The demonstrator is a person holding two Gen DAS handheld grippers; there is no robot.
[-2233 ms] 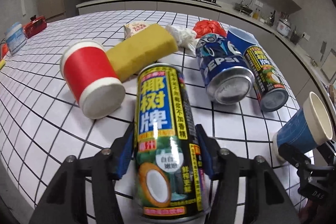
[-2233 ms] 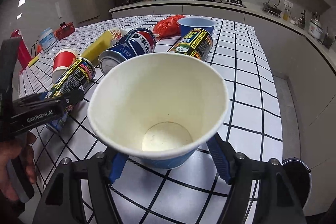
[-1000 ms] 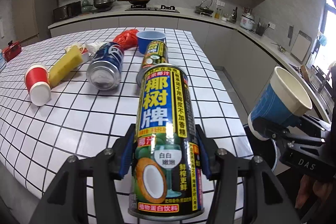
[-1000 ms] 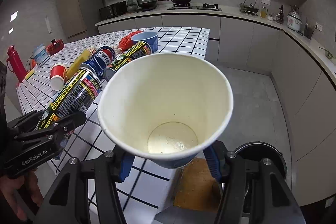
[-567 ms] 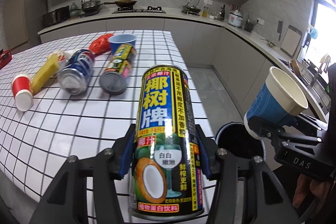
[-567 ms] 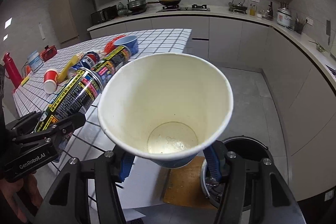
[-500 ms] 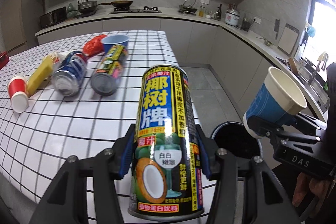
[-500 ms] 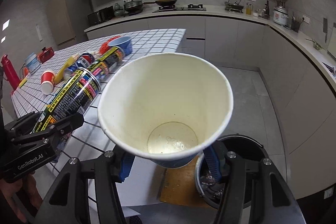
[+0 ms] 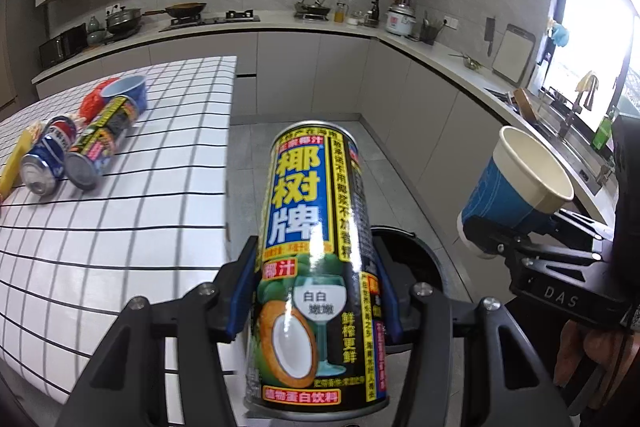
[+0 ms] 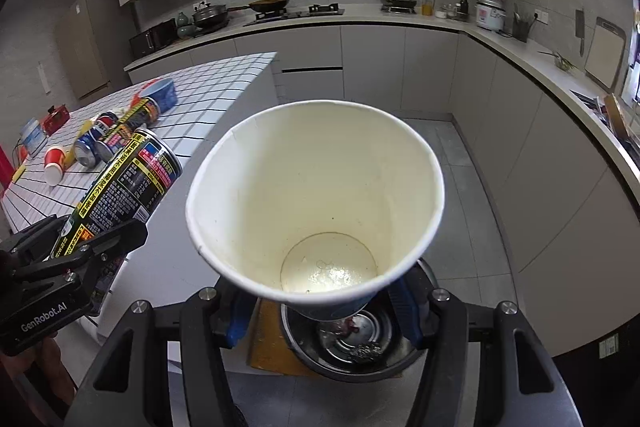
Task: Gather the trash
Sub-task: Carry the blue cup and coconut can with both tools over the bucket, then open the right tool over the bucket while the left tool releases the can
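Note:
My left gripper (image 9: 316,287) is shut on a tall black-and-yellow coconut juice can (image 9: 314,227), held upright off the table edge, above the round bin (image 9: 412,259) on the floor. My right gripper (image 10: 320,303) is shut on the base of a blue paper cup (image 10: 316,203), whose white inside is empty. The cup hangs over the open bin (image 10: 352,347), where a can lies at the bottom. In the left wrist view the cup (image 9: 516,187) shows at the right; in the right wrist view the juice can (image 10: 124,191) shows at the left.
The white tiled table (image 9: 120,207) at the left still holds a Pepsi can (image 9: 46,163), another coconut can (image 9: 102,143), a blue cup (image 9: 126,91), red plastic wrap (image 9: 94,101), a yellow bar (image 9: 16,159) and a red cup (image 10: 54,161). Grey cabinets (image 10: 520,131) ring the floor (image 10: 472,211).
Both grippers have carried their loads to the right, off the table. The bin has come under them and the table has slid to the left of both views.

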